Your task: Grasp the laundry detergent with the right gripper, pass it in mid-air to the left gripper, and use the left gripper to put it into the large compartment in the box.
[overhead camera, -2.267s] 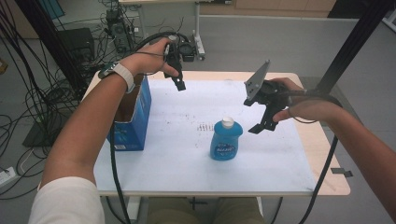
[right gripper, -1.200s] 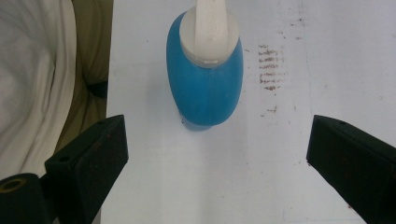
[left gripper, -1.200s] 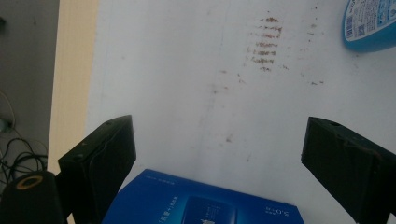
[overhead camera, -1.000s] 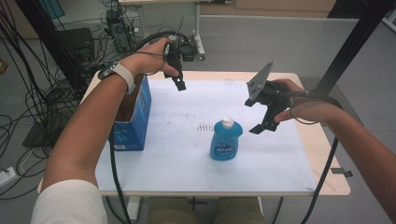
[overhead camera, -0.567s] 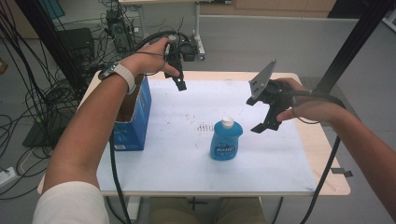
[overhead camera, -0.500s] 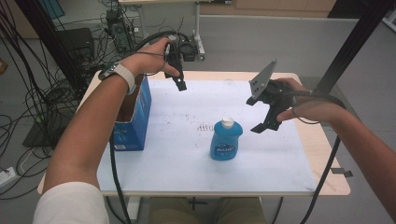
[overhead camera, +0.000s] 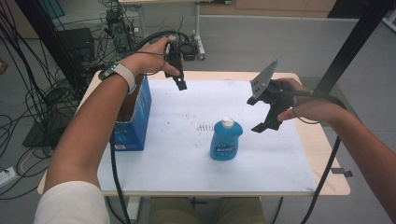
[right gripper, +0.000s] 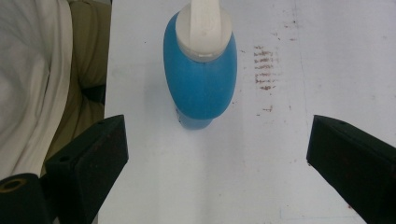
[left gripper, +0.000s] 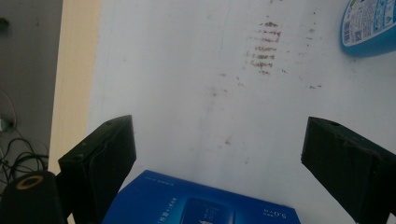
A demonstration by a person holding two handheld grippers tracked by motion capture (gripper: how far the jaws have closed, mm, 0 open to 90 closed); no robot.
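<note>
One blue bottle (overhead camera: 226,141) with white cap standing on white sheet (overhead camera: 187,140). One blue box (overhead camera: 133,119) sitting at sheet's left edge. One white sheet lying over one wooden table (overhead camera: 322,154). Two handheld grippers showing: left gripper (overhead camera: 181,84) and right gripper (overhead camera: 265,126), two black jaws rising on each, four jaws counting both. Two forearms coming in from below. One wristwatch (overhead camera: 120,73) sitting on left wrist. One patch of brown marks (overhead camera: 203,127) showing on sheet.

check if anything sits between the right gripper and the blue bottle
Nothing visible does. The right gripper hangs open beside the blue bottle, with bare white table cover between them.
</note>
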